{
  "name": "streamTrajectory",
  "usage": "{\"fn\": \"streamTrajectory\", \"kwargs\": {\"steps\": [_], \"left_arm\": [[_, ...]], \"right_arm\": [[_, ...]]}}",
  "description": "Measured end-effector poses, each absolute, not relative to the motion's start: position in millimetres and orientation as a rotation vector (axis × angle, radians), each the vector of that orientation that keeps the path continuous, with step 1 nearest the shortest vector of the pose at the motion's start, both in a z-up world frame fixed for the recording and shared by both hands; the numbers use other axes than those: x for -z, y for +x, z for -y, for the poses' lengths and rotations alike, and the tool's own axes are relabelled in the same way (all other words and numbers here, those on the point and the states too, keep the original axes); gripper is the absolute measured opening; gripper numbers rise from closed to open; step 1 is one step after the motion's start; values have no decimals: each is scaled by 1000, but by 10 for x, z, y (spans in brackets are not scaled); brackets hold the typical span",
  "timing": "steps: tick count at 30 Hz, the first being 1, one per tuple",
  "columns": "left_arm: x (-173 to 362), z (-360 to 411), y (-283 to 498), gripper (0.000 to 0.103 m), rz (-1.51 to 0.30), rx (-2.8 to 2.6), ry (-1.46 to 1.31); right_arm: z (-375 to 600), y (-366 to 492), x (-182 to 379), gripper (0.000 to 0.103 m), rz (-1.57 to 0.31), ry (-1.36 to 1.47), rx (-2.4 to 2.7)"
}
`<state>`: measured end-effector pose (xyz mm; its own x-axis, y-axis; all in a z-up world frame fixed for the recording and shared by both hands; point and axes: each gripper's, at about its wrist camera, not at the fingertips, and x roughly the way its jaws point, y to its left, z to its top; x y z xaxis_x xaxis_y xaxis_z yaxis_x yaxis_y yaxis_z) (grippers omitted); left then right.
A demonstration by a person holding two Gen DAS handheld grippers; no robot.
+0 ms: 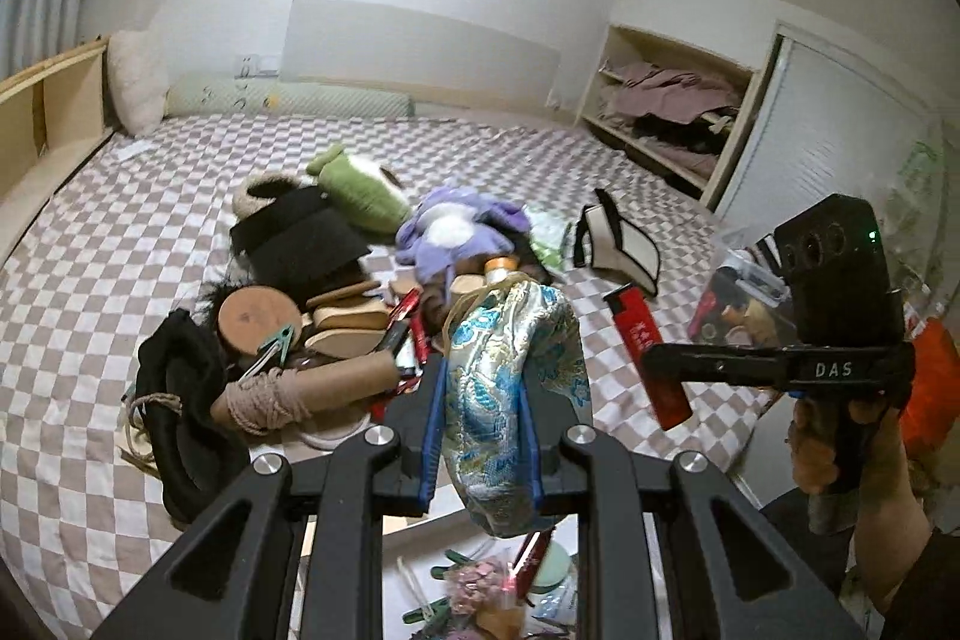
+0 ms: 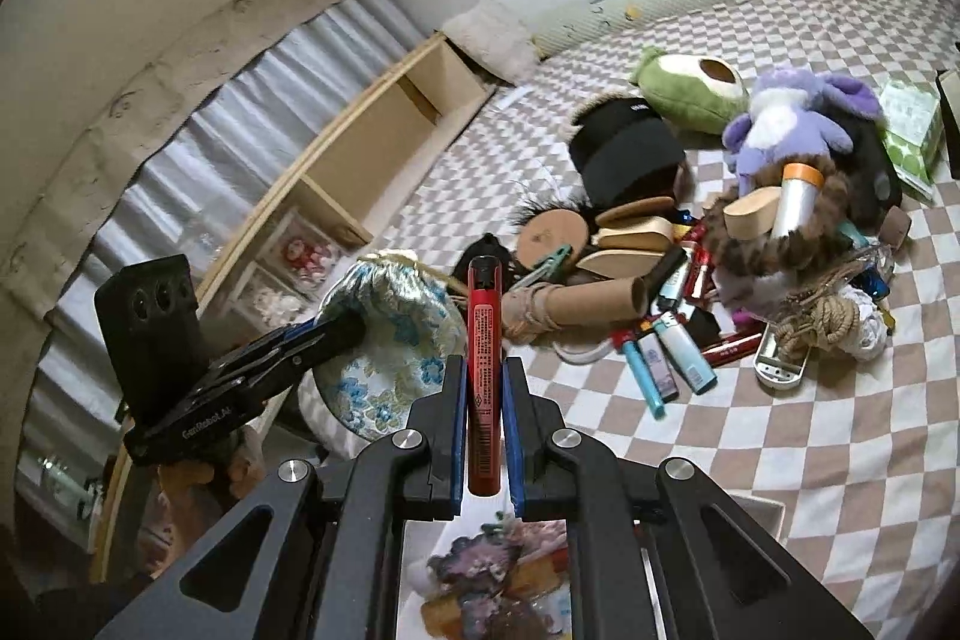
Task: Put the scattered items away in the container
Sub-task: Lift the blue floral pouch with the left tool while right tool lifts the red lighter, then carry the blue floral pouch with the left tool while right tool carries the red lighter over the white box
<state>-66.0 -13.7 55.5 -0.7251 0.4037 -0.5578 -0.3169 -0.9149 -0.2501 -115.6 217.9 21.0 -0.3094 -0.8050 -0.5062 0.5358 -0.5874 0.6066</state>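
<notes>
In the left wrist view my left gripper (image 1: 483,376) is shut on a blue-and-gold brocade pouch (image 1: 510,388), which hangs between its blue pads. To the right, a hand carries my right gripper (image 1: 651,361), shut on a red lighter (image 1: 645,346). The right wrist view shows that lighter (image 2: 485,370) upright between the pads of the right gripper (image 2: 485,367), with the left gripper (image 2: 345,328) and pouch (image 2: 384,340) at its left. A white container (image 2: 762,511) holding several small items lies below both grippers. The scattered pile includes a rope-wrapped cardboard tube (image 2: 576,307) and several lighters (image 2: 666,358).
A checked bed sheet (image 1: 120,232) carries the pile: purple plush (image 1: 456,226), green avocado plush (image 1: 360,187), black cloth (image 1: 186,400), wooden discs (image 1: 255,319). A wooden shelf (image 1: 54,100) runs along the left, an open wardrobe (image 1: 672,112) stands at the right, and a clear box (image 1: 738,298) sits behind the right gripper.
</notes>
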Motion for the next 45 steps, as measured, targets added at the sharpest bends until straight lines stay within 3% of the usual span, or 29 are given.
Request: {"fn": "streamTrajectory", "kwargs": {"steps": [18, 45], "left_arm": [[-751, 7, -120, 22, 194, -2541, -803], [197, 106, 172, 22, 332, -2517, -1088]], "right_arm": [[-2330, -604, -402, 12, 375, 925, 1948], [-2395, -384, 522, 12, 507, 1164, 1872]]}}
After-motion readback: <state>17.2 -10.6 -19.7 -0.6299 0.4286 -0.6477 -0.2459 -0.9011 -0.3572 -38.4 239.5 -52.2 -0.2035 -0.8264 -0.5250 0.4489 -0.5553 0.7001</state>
